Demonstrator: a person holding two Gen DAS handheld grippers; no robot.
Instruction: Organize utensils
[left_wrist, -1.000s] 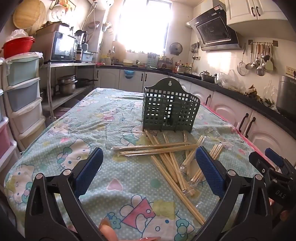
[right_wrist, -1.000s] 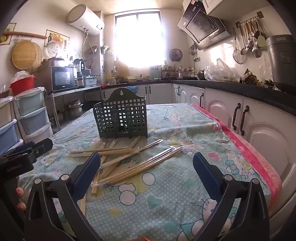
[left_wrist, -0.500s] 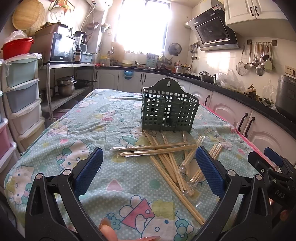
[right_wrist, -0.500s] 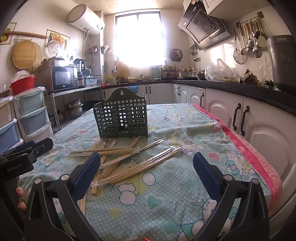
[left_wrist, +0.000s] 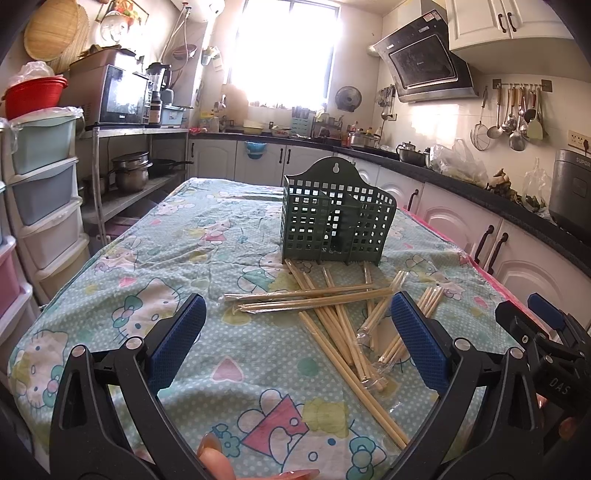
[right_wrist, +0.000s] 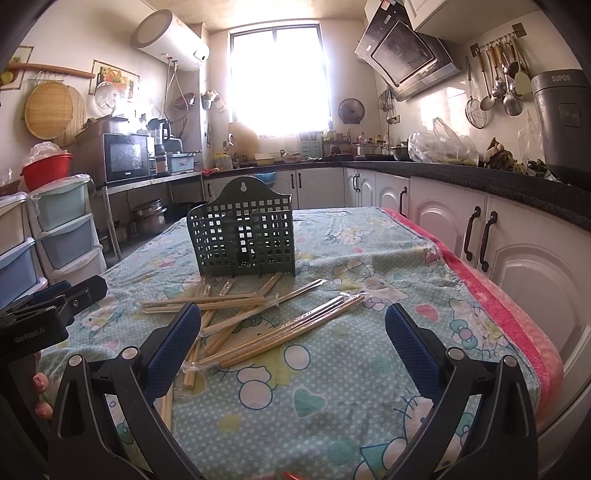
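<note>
Beyond the fingers hangs a bright window (right_wrist: 277, 79). Left of them a microwave (right_wrist: 125, 157) sits by a red basin (right_wrist: 46, 170) over plastic drawers (left_wrist: 44, 192). Right of them are a range hood (left_wrist: 424, 66), hanging ladles (left_wrist: 511, 114) and white cabinets (right_wrist: 517, 254).

home kitchen; range hood (left_wrist: 424, 70), microwave (left_wrist: 122, 94)

A dark green perforated utensil holder (left_wrist: 338, 218) is stood upright on the table (left_wrist: 177, 258), its compartments seen empty through the grid. Just in front of it, pale wooden chopsticks (left_wrist: 332, 317) are scattered flat in a crossed heap, several pairs sealed in clear plastic sleeves (right_wrist: 288, 328).
</note>
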